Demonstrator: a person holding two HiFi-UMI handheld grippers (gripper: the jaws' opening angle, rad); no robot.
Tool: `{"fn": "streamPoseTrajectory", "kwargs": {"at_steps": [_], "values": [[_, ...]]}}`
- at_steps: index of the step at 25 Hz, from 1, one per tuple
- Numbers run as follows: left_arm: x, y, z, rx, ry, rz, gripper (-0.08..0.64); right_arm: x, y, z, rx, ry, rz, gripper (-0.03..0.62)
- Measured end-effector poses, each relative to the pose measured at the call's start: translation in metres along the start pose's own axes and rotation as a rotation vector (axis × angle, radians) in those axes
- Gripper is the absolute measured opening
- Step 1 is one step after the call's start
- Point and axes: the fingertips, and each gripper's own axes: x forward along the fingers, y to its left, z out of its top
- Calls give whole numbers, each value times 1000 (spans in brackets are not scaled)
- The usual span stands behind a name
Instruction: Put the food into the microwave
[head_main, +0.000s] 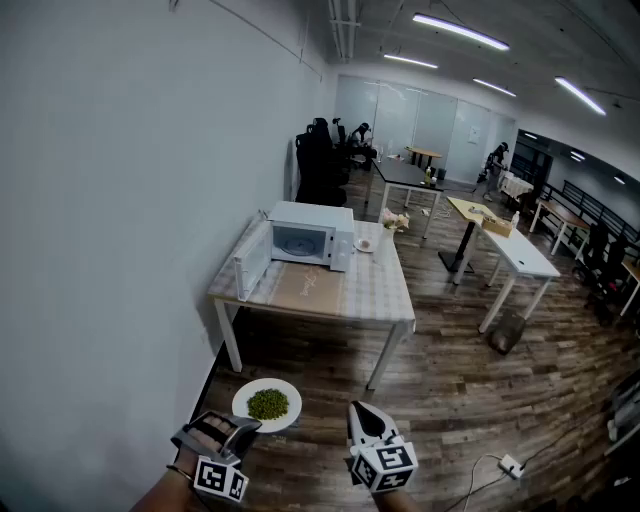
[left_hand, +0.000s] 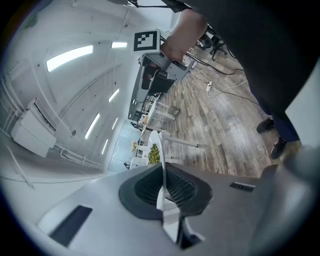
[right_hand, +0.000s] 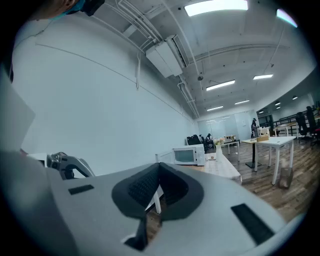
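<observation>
A white plate (head_main: 267, 405) of green food (head_main: 268, 404) hangs low over the wooden floor, near me. My left gripper (head_main: 243, 426) is shut on its near rim. In the left gripper view the plate's rim (left_hand: 161, 170) stands edge-on between the jaws, with the green food (left_hand: 154, 154) beyond. The white microwave (head_main: 312, 238) stands on a table (head_main: 380, 292) ahead, its door (head_main: 250, 262) swung open to the left. My right gripper (head_main: 363, 414) is beside the plate, shut and holding nothing. It faces the microwave (right_hand: 189, 155) from a distance.
A small dish (head_main: 363, 244) and a vase of flowers (head_main: 393, 222) stand on the table right of the microwave. A white wall runs along the left. Other desks (head_main: 520, 255), chairs and a floor power strip (head_main: 510, 465) are to the right.
</observation>
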Motion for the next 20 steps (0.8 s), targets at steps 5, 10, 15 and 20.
{"fn": "streamPoseTrajectory", "kwargs": {"at_steps": [5,10,15,20], "values": [[0,7,-1,7,1,6,18,6,1,4,-9,5,3,8],[3,4,-1,8,2,0,18,9,-2,0,-9,6,1,8],[2,3,0,-5,2,-5,18,5,-7,2,-22,1,-27,9],[6,7,-6,-10,-8,-6,18,13,-3,5,-25,-18,-19,9]]}}
